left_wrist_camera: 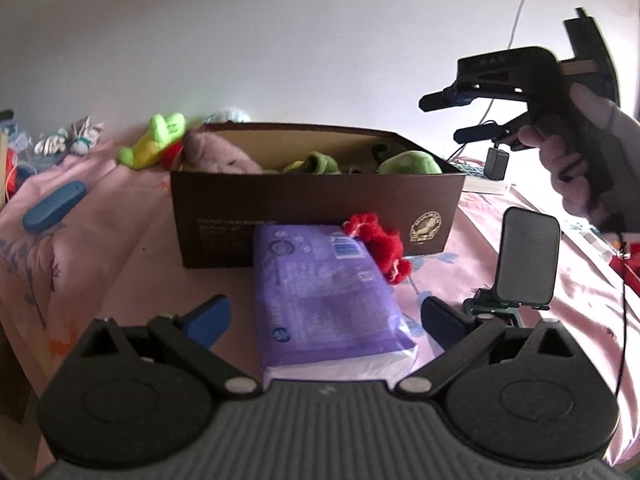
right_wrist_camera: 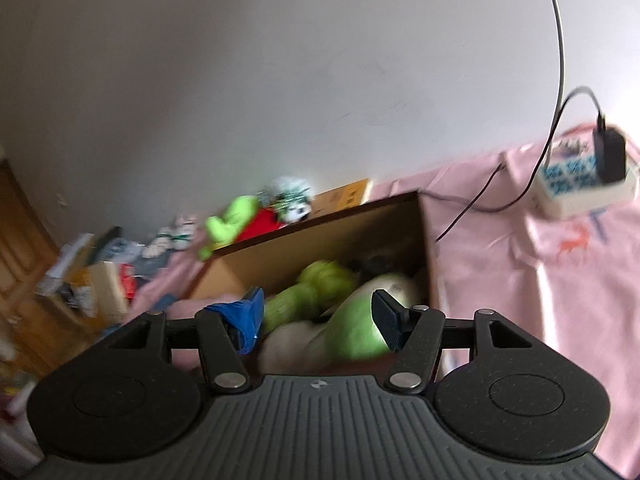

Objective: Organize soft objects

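A brown cardboard box stands on the pink bed sheet and holds a pink plush and green plush toys. In front of it lie a purple tissue pack and a red plush. My left gripper is open, its fingers either side of the pack's near end without touching it. A hand holds my right gripper open and empty, up above the box's right end. In the right wrist view this right gripper hovers over the green plush toys inside the box.
A green frog plush lies behind the box, with small toys further left. A phone on a stand is right of the tissue pack. A blue object lies at left. A power strip with charger and cables sits at right.
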Demonstrator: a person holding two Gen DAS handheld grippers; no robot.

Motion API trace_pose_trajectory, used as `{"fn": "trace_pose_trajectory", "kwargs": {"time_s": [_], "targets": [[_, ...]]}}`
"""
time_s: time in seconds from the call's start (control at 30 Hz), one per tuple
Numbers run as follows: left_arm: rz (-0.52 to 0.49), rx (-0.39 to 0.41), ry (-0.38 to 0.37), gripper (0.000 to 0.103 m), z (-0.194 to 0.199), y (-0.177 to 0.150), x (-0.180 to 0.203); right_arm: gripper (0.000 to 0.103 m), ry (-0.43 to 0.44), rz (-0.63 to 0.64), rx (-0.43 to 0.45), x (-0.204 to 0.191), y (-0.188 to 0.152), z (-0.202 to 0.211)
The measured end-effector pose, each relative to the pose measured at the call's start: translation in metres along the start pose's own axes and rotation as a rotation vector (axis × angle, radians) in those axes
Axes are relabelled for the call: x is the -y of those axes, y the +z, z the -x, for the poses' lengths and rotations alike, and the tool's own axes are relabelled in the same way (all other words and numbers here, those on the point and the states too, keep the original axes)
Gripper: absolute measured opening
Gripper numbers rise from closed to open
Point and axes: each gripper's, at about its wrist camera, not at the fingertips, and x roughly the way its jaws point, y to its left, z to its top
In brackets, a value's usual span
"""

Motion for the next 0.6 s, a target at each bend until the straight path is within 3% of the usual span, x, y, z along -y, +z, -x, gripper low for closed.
{"fn": "trace_pose_trajectory", "kwargs": {"time_s": [0.13, 0.27, 0.37, 0.6], "targets": [[-0.048, 0.010, 0.004, 0.101, -0.002, 0.006, 0.011, 0.046, 0.117, -0.037, -0.005, 0.006, -0.026, 0.024], [-0.101, 0.018, 0.014, 0.101, -0.009, 0.012, 0.021, 0.046, 0.193, 0.014, 0.039, 0.009, -0.059, 0.050], [-0.122, 0.020, 0.020, 0.101, -0.015, 0.018, 0.027, 0.046, 0.187, 0.033, 0.110, 0.016, -0.081, 0.068], [-0.208, 0.023, 0.011, 0.101, -0.034, 0.029, 0.047, 0.046, 0.174, -0.085, 0.223, 0.046, -0.098, 0.090]]}}
